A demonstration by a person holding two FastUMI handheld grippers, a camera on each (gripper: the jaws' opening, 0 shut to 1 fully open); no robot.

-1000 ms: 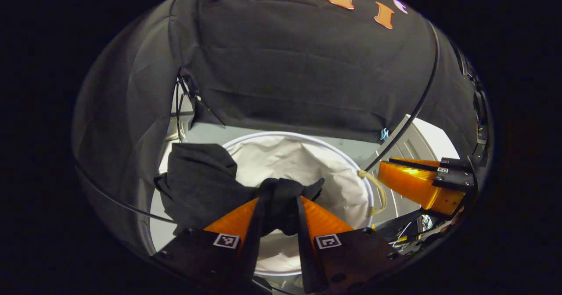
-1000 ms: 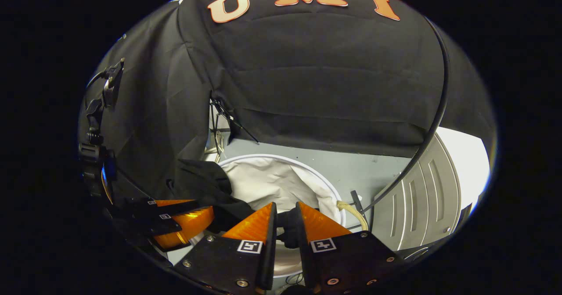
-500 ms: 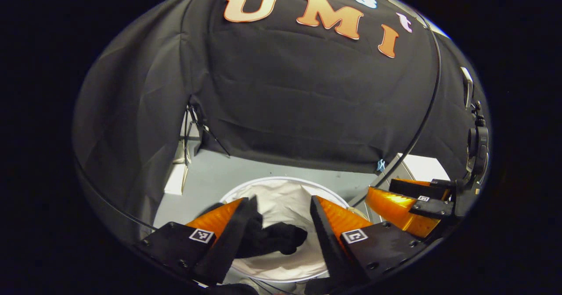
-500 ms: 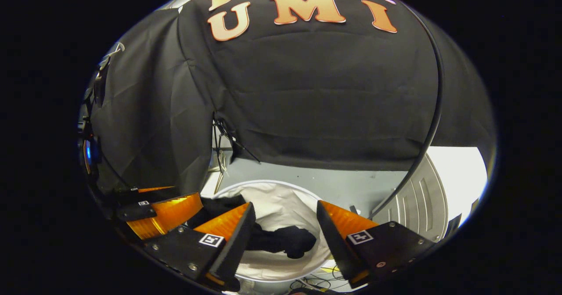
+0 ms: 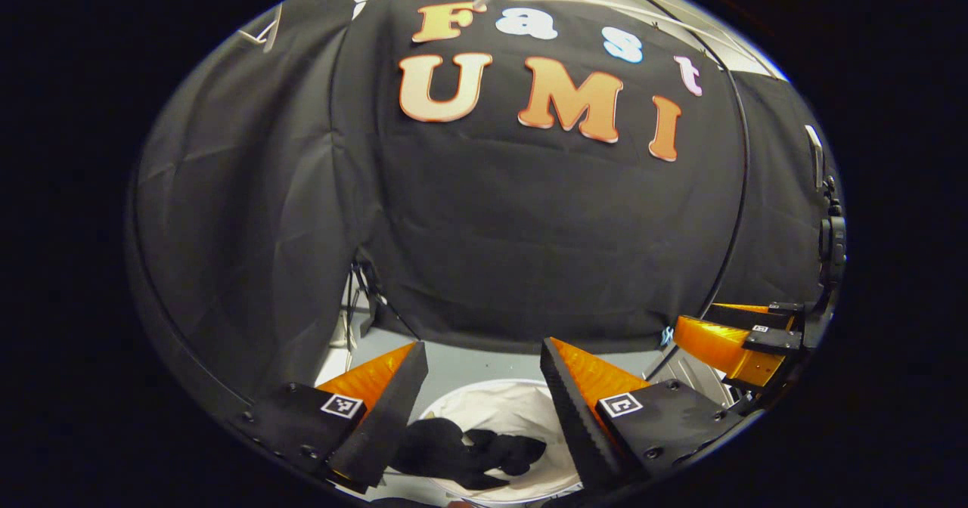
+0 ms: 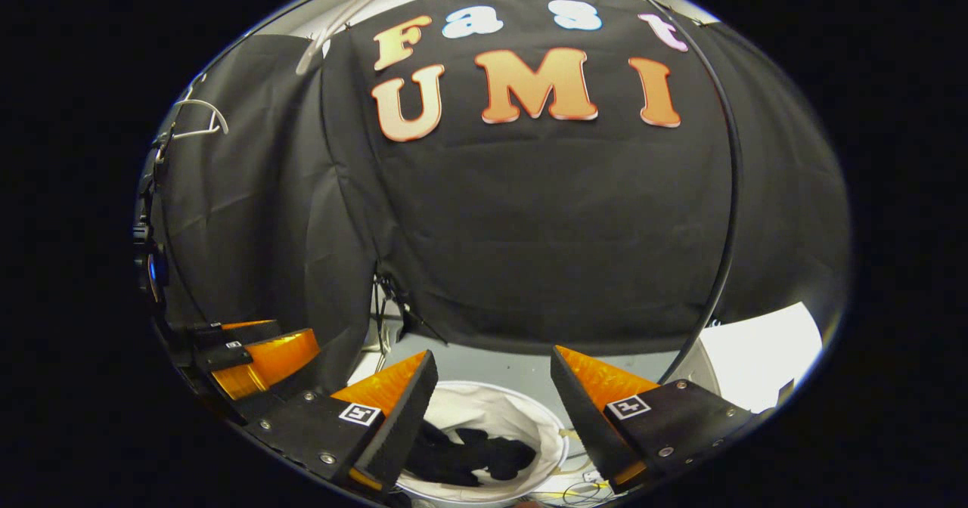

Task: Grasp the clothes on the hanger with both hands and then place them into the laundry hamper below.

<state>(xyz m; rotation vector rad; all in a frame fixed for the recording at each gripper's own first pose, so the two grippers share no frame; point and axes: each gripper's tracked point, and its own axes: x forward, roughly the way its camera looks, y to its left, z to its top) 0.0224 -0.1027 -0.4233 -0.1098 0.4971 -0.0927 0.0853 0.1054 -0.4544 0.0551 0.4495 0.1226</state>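
Clothes in hamper, both claws empty

Left claw spread wide, holding nothing. Right claw same, fingers apart. Black clothes bunched inside white laundry hamper, below and between each claw's fingers. Bare hanger upper left of right claw.

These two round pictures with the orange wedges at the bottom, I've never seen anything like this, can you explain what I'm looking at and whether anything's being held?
The orange wedges are the fingers of two handheld grippers, one in each of a person's hands. Each picture comes from a camera riding on one gripper, looking forward along its fingers. In the left gripper view, the left gripper stands open, with the right gripper off to the side. In the right gripper view, the right gripper is open too, holding nothing. Below them sits a white laundry hamper with dark clothes lying inside. A bare white hanger hangs at the upper left.
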